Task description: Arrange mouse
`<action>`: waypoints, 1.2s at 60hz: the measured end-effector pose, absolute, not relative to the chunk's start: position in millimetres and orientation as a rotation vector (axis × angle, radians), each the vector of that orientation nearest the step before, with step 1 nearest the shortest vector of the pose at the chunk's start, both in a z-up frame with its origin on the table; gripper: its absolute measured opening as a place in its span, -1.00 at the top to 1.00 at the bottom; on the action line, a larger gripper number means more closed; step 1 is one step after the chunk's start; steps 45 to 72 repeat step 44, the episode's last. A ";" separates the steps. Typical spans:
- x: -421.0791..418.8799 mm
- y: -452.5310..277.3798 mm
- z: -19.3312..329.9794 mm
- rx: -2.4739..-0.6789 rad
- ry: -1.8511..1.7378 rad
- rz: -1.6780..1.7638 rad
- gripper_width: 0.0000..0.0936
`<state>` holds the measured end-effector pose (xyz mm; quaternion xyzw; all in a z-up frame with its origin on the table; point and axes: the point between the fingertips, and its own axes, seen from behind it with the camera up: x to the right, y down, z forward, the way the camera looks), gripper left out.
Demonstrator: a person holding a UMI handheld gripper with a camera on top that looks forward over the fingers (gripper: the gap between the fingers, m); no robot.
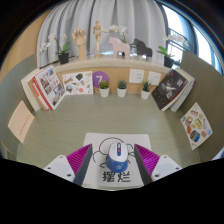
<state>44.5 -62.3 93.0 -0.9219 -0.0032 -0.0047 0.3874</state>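
Observation:
A white and blue mouse (117,158) with a thin cable lies on a white mat (98,146) printed with dark characters, on the grey-green desk. My gripper (113,160) is low over the mat. Its two fingers with magenta pads (80,157) stand on either side of the mouse, with a gap on each side. The mouse rests on the mat between them. The cable loops to the left of the mouse, near the left finger.
Beyond the mat the desk runs to a back wall with three small potted plants (103,87), cards and books (50,88) leaning left and right. A magazine (197,124) lies at the right, a tan card (20,121) at the left. Figurines stand on a shelf above.

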 end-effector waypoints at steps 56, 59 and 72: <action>1.3 -227.2 235.3 -2.139 -0.010 -0.051 -0.77; 1.3 -227.2 235.3 -2.139 -0.010 -0.051 -0.77; 1.3 -227.2 235.3 -2.139 -0.010 -0.051 -0.77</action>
